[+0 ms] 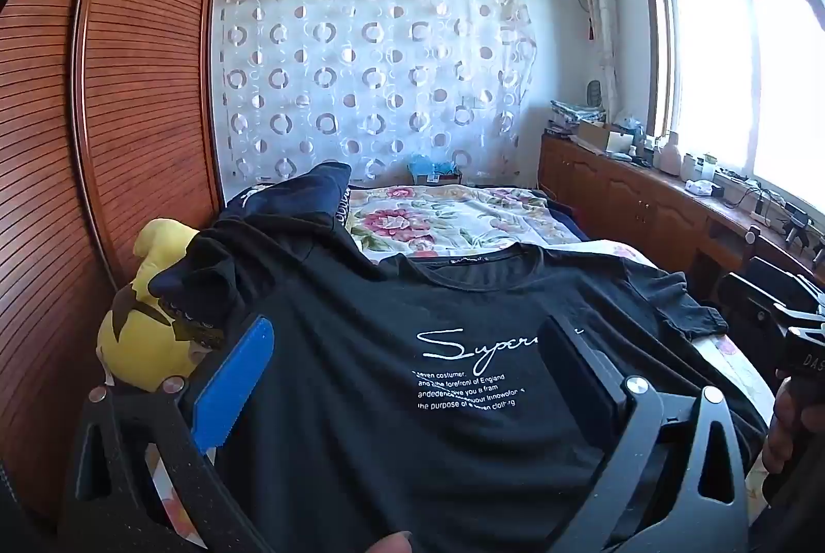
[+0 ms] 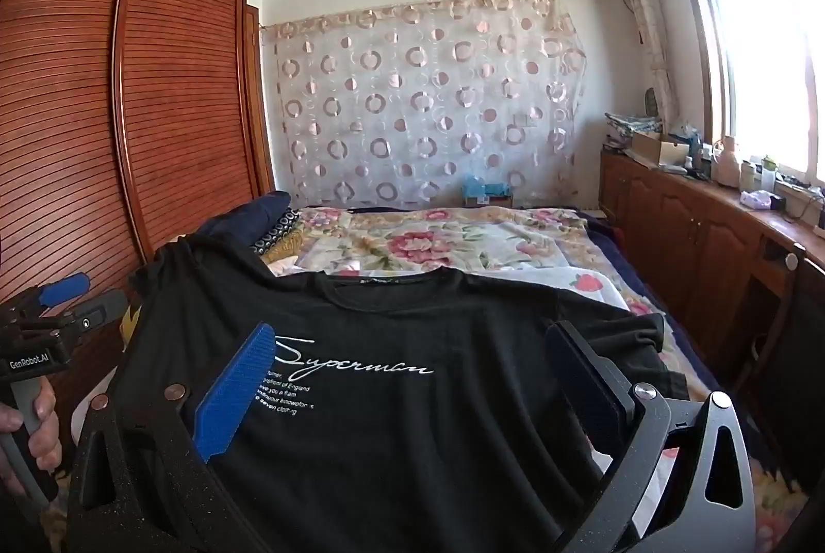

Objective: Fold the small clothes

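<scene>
A black T-shirt [image 1: 412, 346] with white "Superman" lettering lies front up on the bed, collar away from me; it also shows in the right wrist view [image 2: 412, 377]. My left gripper [image 1: 407, 346] is open, its blue finger [image 1: 234, 385] and black finger [image 1: 582, 372] spread wide above the shirt's lower left part. My right gripper [image 2: 412, 362] is open too, blue finger [image 2: 237, 393] and black finger [image 2: 588, 377] wide apart over the shirt's lower right part. Neither holds cloth. The left gripper also shows at the left edge of the right wrist view [image 2: 82, 295].
A yellow plush toy [image 1: 144, 326] and a pile of dark clothes [image 1: 289, 212] lie at the bed's left, by the brown wardrobe [image 1: 103, 140]. The floral bedspread [image 1: 454, 212] stretches beyond. A wooden cabinet [image 1: 644, 197] with clutter runs along the window at right.
</scene>
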{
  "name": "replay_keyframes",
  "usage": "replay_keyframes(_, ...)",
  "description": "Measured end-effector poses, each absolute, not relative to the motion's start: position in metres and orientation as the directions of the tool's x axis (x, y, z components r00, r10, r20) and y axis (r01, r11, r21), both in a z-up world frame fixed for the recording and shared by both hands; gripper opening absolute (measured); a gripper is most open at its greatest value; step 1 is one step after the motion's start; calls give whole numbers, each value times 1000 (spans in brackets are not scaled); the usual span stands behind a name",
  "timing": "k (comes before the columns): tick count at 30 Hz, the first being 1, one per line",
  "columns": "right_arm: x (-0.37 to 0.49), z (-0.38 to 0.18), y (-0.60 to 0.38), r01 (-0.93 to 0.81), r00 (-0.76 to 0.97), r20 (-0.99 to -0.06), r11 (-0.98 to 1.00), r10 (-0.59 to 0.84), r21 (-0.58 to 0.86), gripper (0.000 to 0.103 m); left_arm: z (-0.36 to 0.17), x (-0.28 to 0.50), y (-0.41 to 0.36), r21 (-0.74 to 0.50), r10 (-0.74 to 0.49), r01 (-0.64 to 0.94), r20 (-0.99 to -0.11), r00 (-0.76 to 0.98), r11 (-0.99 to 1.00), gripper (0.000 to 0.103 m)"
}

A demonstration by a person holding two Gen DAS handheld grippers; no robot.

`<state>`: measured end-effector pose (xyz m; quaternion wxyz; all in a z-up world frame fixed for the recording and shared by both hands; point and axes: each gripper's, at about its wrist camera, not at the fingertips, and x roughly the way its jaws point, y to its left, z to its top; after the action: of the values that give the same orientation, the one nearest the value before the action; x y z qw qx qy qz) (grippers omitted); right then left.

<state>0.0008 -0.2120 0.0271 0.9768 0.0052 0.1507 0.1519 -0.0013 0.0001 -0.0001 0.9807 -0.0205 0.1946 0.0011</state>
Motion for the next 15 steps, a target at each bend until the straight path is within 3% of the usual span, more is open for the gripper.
replay_keyframes(15,3,22,-211,-299,906,-298,953,301,56,103,-2,-4,-2,-22,5,-15,-407,913,1000,103)
